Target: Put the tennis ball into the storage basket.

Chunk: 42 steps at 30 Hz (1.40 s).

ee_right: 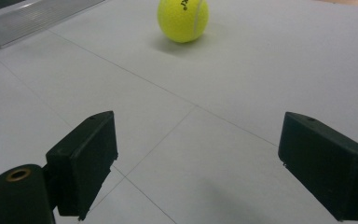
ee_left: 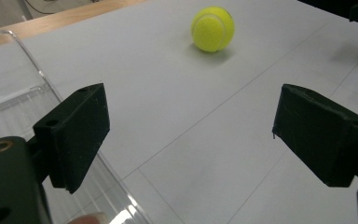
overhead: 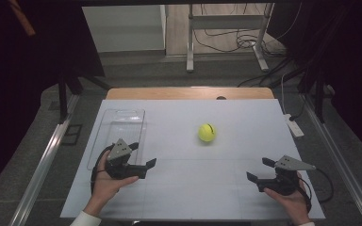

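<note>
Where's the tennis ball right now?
In the high view, the tennis ball sits mid-table on the white mat, right of the clear tray, untouched.

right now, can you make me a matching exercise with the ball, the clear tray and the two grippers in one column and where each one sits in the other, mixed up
Things:
1. tennis ball
2. clear tray
3. left gripper
4. right gripper

Places or states:
A. open with nothing between its fingers, beside the tray's near end
B. on the white sheet, near the middle, touching nothing
C. flat along the left side of the sheet
D. open with nothing between its fingers, near the sheet's front right corner

Pairs: 1-B, 2-C, 3-A, 4-D
</note>
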{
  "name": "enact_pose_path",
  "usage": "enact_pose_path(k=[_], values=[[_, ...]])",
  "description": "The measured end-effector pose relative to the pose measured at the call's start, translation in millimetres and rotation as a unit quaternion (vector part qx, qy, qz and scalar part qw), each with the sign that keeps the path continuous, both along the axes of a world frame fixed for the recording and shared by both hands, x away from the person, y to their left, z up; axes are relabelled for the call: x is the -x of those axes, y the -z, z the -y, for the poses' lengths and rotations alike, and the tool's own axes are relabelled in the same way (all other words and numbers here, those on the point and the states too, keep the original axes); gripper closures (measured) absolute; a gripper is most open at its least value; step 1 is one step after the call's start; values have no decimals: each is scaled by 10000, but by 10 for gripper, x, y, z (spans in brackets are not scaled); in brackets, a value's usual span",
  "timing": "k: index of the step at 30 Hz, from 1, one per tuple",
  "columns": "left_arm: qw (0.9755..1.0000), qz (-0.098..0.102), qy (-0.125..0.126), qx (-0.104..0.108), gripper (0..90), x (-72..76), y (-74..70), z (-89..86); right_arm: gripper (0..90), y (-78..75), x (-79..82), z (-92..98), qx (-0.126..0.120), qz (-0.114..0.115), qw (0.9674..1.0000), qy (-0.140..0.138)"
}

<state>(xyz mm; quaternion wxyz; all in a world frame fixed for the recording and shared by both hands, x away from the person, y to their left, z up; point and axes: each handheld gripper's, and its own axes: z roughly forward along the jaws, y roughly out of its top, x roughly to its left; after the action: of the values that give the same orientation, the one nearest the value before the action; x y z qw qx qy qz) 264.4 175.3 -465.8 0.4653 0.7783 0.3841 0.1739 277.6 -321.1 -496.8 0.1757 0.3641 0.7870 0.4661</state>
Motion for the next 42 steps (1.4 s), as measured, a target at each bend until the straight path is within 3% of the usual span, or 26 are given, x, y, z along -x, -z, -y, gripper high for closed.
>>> enact_pose_path(k=[42], values=[[9990,-115,396,-186,112,-246,-133,369,119,9,6,14,8,-19,10000,21]])
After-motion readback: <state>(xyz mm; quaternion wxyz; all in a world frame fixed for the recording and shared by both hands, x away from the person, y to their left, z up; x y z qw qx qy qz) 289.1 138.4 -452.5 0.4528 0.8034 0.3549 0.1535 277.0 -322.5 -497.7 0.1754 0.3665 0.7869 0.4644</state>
